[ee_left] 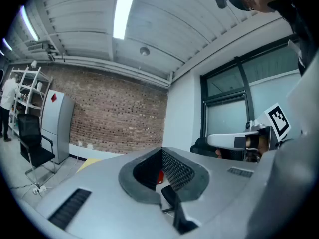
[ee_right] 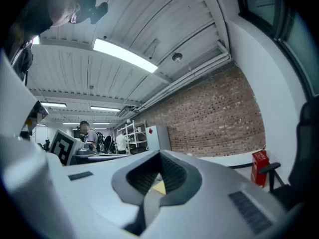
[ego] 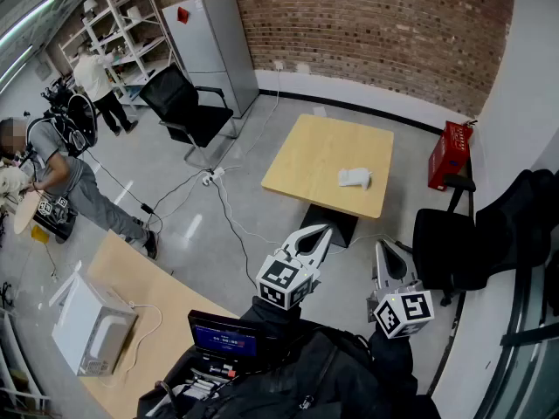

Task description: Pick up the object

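Note:
A small white object [ego: 355, 178] lies on the light wooden table [ego: 314, 151] in the middle of the room, toward its right edge. Both grippers are held up in front of me, well short of the table and apart from the object. My left gripper [ego: 323, 230] has its jaws together with nothing between them; in its own view its tips [ee_left: 162, 151] meet. My right gripper [ego: 383, 247] is also shut and empty, its tips [ee_right: 159, 155] touching. A bit of the yellow table [ee_right: 159, 187] shows through the gap behind them.
Black chairs stand at the right [ego: 450, 247] and back left [ego: 188, 103]. A red box [ego: 451, 154] sits on the floor beside the table. Cables [ego: 223, 203] run across the floor. A near desk [ego: 144, 291] holds a white box [ego: 92, 326] and a screen [ego: 224, 338]. People stand at the left.

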